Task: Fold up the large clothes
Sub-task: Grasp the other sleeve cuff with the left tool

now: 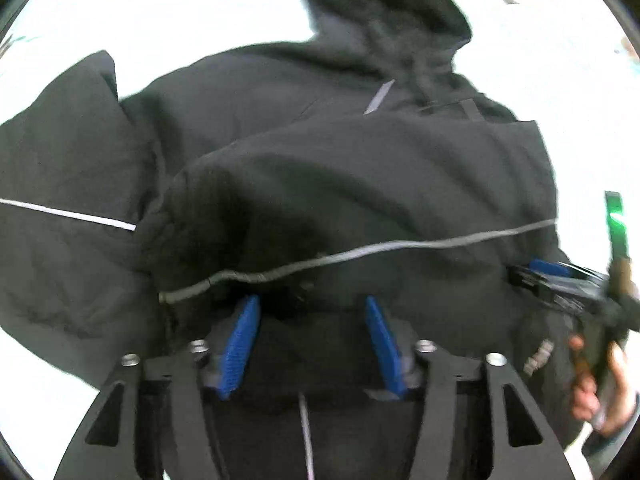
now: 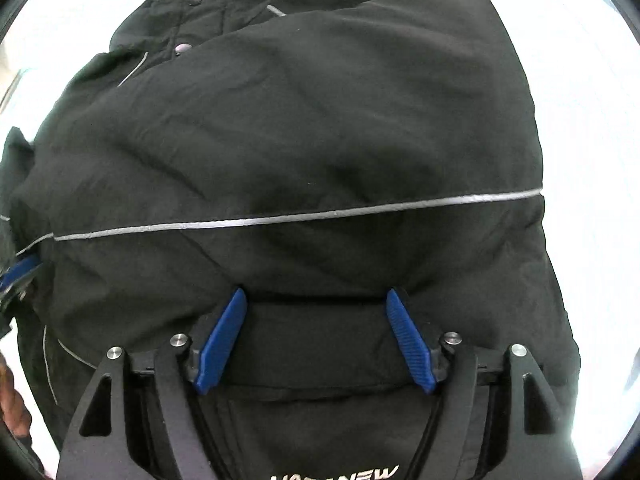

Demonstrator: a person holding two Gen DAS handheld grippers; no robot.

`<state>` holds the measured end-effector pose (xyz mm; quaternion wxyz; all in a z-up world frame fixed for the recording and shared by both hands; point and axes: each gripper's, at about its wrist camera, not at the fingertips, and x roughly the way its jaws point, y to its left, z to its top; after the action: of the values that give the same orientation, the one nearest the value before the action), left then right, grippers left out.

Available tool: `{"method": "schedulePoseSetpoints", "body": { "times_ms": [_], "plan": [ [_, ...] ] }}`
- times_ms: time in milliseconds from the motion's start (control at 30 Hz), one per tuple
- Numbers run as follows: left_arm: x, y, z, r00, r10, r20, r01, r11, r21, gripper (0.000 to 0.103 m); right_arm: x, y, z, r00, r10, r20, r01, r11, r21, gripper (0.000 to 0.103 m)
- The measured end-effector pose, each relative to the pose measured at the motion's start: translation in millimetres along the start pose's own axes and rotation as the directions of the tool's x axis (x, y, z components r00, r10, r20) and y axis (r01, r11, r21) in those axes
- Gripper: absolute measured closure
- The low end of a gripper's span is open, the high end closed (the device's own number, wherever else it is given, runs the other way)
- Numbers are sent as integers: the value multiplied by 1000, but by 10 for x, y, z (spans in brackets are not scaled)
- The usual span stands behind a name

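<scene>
The black hooded jacket (image 1: 360,168) lies on a white table (image 1: 180,4), hood (image 1: 384,4) at the far end, with a grey reflective stripe (image 2: 280,218) running across the body. This stripe serves as the landmark below.

Progress: one fold appears done. A broad panel of the jacket lies doubled over the body, its fold edge on the near side of the stripe and its free edge up toward the hood. A sleeve or side panel (image 1: 68,184) is spread out to the left of the stripe's left end and is not yet folded in. The remaining folds, probably this panel and a final halving toward the hood, are judged still to do.

Left gripper (image 1: 312,304): jaws parted, just below the stripe, with fabric bulging between the blue pads but not pinched; released. Right gripper (image 2: 318,300): jaws parted below the stripe, pads clear of the cloth ridge between them; released.

Limits of view: the jacket's near hem is hidden under both gripper bodies. The left view is motion-blurred. A printed label near the hem is cut off and unreadable. Whether the far sleeve is tucked under the folded panel cannot be told.
</scene>
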<state>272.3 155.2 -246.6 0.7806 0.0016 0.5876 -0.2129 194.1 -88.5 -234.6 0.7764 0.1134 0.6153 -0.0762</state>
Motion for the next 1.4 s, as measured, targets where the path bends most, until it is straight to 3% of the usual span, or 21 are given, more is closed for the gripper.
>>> {"method": "schedulePoseSetpoints", "body": {
  "times_ms": [167, 267, 567, 767, 967, 1133, 1400],
  "plan": [
    [-535, 92, -170, 995, -71, 68, 70, 997, 13, 48, -131, 69, 53, 999, -38, -38, 40, 999, 37, 28],
    [-824, 235, -228, 991, -81, 105, 82, 997, -6, 48, -296, 190, 72, 999, 32, -44, -28, 995, 91, 28],
    [-1598, 1407, -454, 977, 8, 211, 32, 982, -189, 48, -812, 796, -51, 997, 65, -28, -63, 996, 61, 28],
    [-1918, 2437, -488, 954, 116, 275, -11, 934, -357, 48, -867, 1142, -82, 998, 39, -42, -37, 999, 37, 28],
    [-2042, 3477, -344, 931, 208, 299, -22, 851, -525, 48, -981, 1410, -117, 1000, 21, -23, -22, 1000, -11, 28],
    [-1858, 4194, -198, 935, 172, 310, 64, 779, -624, 48, -906, 1562, -42, 1000, 1, -24, -2, 998, -55, 28],
    [-1371, 4728, 17, 955, 175, 240, 32, 743, -668, 48, -718, 1926, 110, 998, -25, -54, 20, 996, -83, 28]
  ]
}}
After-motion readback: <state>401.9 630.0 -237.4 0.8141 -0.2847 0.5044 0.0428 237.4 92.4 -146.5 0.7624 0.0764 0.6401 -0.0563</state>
